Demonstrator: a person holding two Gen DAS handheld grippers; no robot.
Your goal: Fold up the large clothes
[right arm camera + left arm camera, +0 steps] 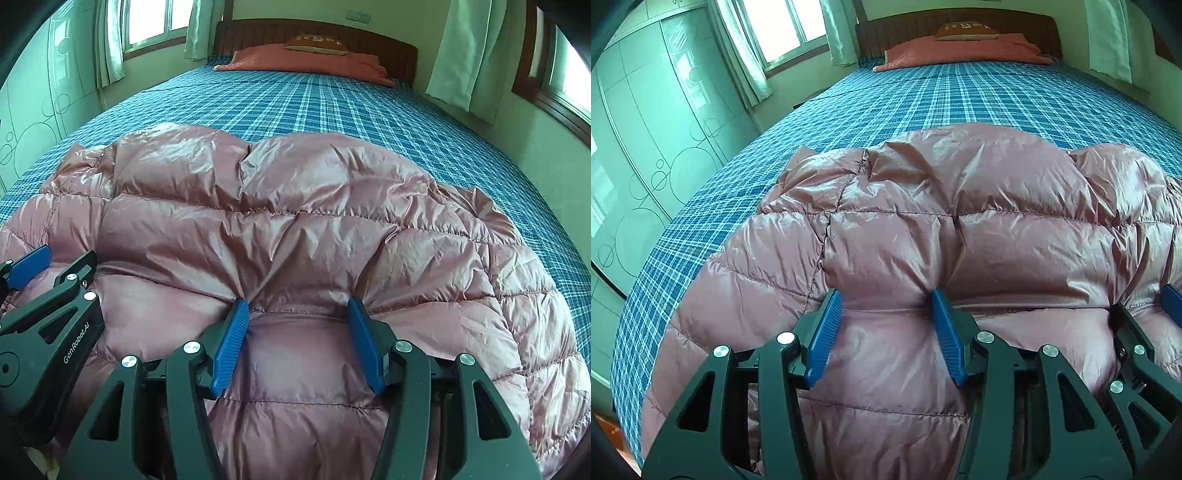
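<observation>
Left wrist view: the left gripper (886, 301) presses into a pink quilted down jacket (942, 221), its blue pads (825, 336) spread with a puffed ridge of fabric bulging between them; whether the fabric is actually pinched cannot be told. The jacket lies directly ahead of and beneath the gripper on a bed with a blue plaid sheet (923, 99), which extends beyond it to a red pillow (964, 50) at the headboard. Right wrist view: the right gripper (297, 308) sits likewise, pads (365, 343) apart around a fold of the jacket (295, 206), grasp uncertain. The left gripper (40, 295) appears just beside it, to its left, also on the jacket.
</observation>
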